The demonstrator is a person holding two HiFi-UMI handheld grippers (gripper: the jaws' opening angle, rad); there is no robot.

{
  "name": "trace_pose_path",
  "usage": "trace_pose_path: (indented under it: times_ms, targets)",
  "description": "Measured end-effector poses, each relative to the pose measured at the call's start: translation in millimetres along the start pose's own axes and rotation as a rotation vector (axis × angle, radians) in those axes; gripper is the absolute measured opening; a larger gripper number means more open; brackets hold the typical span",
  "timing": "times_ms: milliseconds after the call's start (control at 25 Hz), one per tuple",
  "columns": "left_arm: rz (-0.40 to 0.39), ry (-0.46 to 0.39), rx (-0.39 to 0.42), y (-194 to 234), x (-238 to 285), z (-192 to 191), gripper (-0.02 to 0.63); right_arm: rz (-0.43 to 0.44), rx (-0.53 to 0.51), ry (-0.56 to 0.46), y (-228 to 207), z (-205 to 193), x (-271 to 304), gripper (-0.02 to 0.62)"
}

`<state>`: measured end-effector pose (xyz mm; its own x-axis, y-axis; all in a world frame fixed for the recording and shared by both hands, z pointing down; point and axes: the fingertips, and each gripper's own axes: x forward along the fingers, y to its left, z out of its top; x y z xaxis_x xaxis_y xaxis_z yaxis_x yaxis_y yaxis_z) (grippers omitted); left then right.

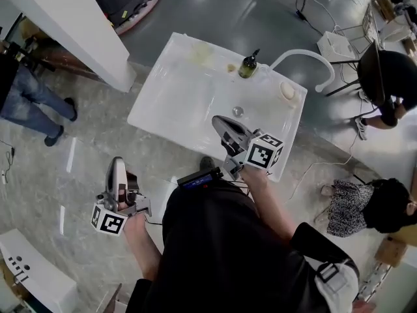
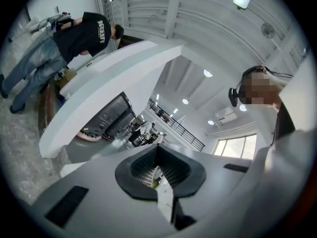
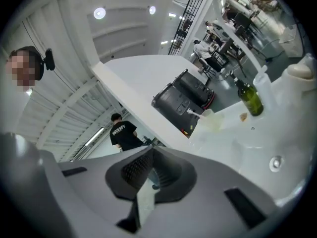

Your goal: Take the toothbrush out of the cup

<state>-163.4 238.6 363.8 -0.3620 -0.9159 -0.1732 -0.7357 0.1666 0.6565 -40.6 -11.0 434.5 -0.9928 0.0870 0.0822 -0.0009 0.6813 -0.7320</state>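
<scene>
Head view showed us both grippers empty, jaws pressed together: our right gripper [image 1: 219, 122] hovered over the near edge of the sink [image 1: 176, 90], aimed at its far side, probably because that hand was to make the reach, while our left gripper [image 1: 117, 165] hung beyond the sink's near-left corner, out of the way. The toothbrush [image 3: 197, 113] stood in the cup [image 3: 221, 119] at the sink's far edge, beside the green bottle [image 3: 250, 99]. From overhead the pale cup barely showed and the brush not at all.
</scene>
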Motion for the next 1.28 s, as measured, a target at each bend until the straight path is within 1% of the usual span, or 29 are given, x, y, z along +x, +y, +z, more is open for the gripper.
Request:
trace_pose_path:
  times_ms: [80, 200, 280, 400, 600, 760, 880, 1000, 1120, 1280]
  targets:
    - [-0.042, 0.046, -0.026, -2, 33, -17, 0.006, -0.042, 0.0, -0.044, -19, 20, -12, 0.005]
    - [-0.118, 0.14, -0.064, -13, 81, -41, 0.006, -0.124, -0.001, -0.125, -41, 47, -38, 0.005]
    - [-0.167, 0.192, -0.076, -17, 112, -48, 0.006, -0.182, 0.006, -0.174, -55, 59, -55, 0.005]
    - [-0.226, 0.248, -0.096, -14, 150, -59, 0.006, -0.253, 0.031, -0.225, -74, 67, -71, 0.005]
    - [-0.326, 0.358, -0.174, -2, 206, -84, 0.006, -0.37, 0.037, -0.326, -79, 79, -85, 0.005]
    - [-0.418, 0.43, -0.2, 8, 255, -83, 0.006, -0.462, 0.034, -0.391, -76, 88, -76, 0.005]
    - [-0.459, 0.479, -0.206, 25, 282, -82, 0.006, -0.509, 0.016, -0.417, -70, 95, -60, 0.005]
    - [-0.486, 0.522, -0.222, 40, 293, -91, 0.006, -0.551, -0.003, -0.41, -63, 91, -50, 0.005]
    - [-0.49, 0.562, -0.248, 58, 303, -106, 0.006, -0.616, -0.012, -0.401, -60, 82, -51, 0.005]
    - [-0.487, 0.602, -0.257, 76, 312, -122, 0.006, -0.688, -0.003, -0.41, -57, 72, -57, 0.005]
